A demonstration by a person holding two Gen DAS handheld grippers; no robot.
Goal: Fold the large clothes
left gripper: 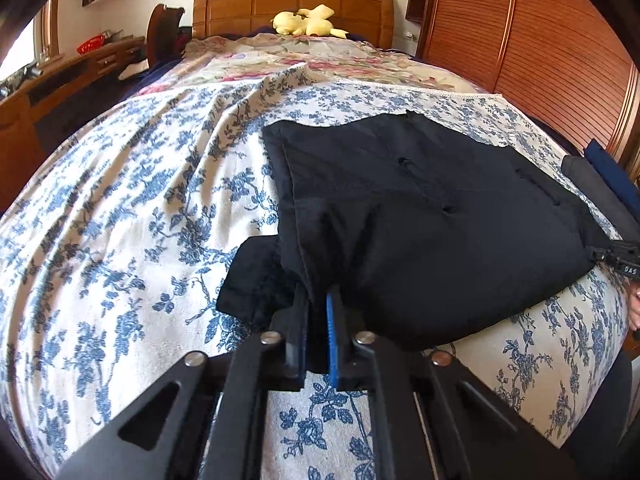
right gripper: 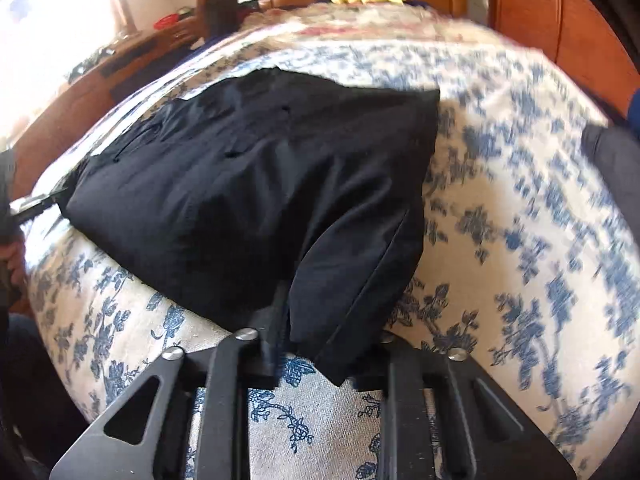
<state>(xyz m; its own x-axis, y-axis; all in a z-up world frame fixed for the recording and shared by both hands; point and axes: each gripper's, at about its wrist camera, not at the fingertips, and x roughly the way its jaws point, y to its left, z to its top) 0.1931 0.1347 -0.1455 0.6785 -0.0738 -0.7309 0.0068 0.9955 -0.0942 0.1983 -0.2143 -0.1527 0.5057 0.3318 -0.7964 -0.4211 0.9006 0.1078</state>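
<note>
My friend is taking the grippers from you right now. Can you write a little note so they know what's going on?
Left hand-held gripper: shut on the near left corner of the black garment.
Right hand-held gripper: shut on the near right corner.
The garment lies partly folded on the blue-flowered bedspread, near the bed's foot.
Done: both near corners pinched.
Left: probably lift them and fold toward the far edge, then smooth it.

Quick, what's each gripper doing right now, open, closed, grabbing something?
Left gripper: closed on the near edge of the black garment.
Right gripper: closed on the same garment's near edge.
</note>
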